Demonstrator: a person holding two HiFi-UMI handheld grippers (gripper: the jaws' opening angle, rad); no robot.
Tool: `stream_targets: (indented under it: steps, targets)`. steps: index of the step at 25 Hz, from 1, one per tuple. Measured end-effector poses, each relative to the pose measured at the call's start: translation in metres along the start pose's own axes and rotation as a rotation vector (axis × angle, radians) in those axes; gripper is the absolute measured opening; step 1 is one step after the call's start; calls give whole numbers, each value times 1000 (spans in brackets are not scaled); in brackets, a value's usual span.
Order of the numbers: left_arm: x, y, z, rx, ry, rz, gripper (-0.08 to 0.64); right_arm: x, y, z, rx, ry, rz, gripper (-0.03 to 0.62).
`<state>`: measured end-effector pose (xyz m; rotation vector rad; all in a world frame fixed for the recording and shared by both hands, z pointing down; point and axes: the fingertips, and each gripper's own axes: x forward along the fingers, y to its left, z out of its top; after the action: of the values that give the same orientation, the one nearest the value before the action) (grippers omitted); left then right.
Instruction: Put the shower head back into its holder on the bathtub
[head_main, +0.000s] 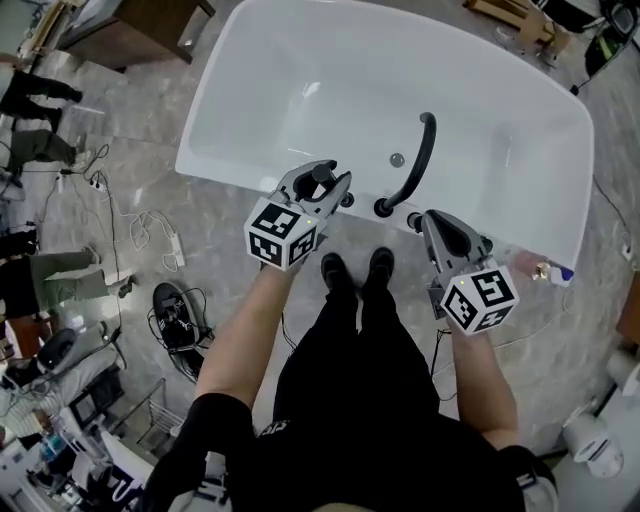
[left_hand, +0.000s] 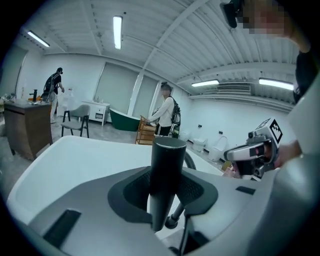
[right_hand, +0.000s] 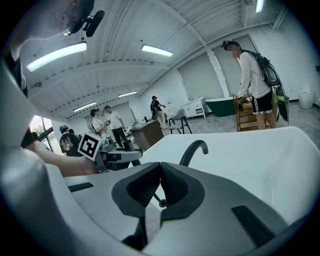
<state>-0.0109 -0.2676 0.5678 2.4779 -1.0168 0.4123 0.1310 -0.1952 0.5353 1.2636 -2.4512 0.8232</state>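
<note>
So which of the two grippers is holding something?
The left gripper: a black shower head stands clamped between its jaws. The right gripper is shut with nothing between its jaws.

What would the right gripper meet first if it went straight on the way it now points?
The right gripper, shut and empty, would probably first meet the bathtub's white rim, close beside the curved black spout; depth is unclear.

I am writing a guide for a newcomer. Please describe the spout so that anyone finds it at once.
Find the white tub. On its near rim, between the left claw and the right claw, stands the spout. Unlike the low black fitting beside it, it is a tall black pipe that arches over the tub.
</note>
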Motion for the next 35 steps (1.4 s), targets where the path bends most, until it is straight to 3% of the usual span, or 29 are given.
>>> stream_targets:
  steps: [9,19,30,35]
  targets:
    - [35,10,-71,-31,118,22,138,-2,-24,-38,50,42,-18,15]
    - [52,20,-121,21,240,39,140,5,-22,-49,73,57,-12,15]
    - [60,19,-159,36,359,37,146,-6,-23,-46,71,62,-5,15]
    - [64,18,-152,42,347,31,152,-9,-21,-38,52,67,13,15]
